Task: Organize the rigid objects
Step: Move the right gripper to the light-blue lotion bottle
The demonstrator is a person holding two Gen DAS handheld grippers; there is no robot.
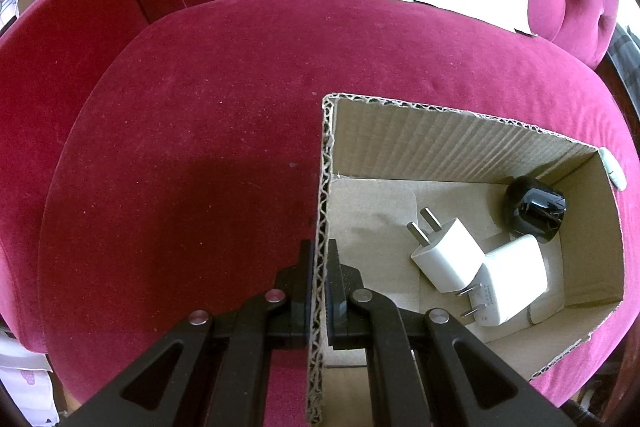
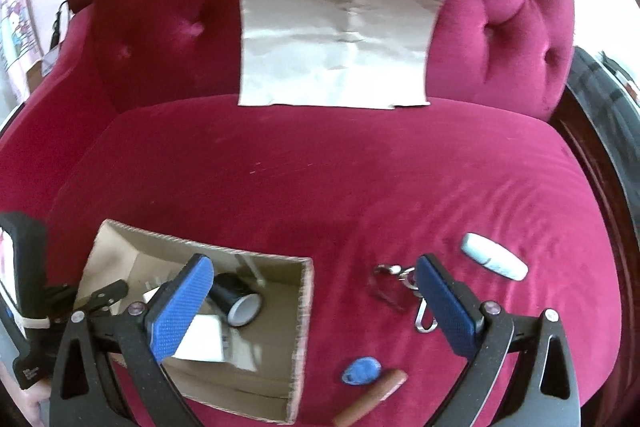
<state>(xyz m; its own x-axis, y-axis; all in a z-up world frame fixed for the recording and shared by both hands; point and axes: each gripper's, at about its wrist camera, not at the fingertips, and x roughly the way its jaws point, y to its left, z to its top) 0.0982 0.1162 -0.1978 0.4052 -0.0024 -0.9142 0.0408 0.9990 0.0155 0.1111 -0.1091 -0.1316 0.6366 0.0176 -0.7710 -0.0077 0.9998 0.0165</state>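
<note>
An open cardboard box (image 1: pixel 460 143) sits on the red velvet seat. My left gripper (image 1: pixel 319 259) is shut on the box's near left wall. Inside lie two white plug adapters (image 1: pixel 446 255) (image 1: pixel 514 279) and a black round object (image 1: pixel 534 207). In the right wrist view, my right gripper (image 2: pixel 316 275) is open and empty, above the seat just right of the box (image 2: pixel 302 311). On the seat lie a keyring with clips (image 2: pixel 394 287), a white oblong device (image 2: pixel 494 257), a blue tag (image 2: pixel 360 369) and a brown stick (image 2: pixel 372 397).
A sheet of brown paper (image 2: pixel 336 35) leans on the tufted backrest. The white oblong device also shows at the box's far right edge in the left wrist view (image 1: pixel 612 169). Dark wooden furniture (image 2: pixel 600 155) stands to the right of the seat.
</note>
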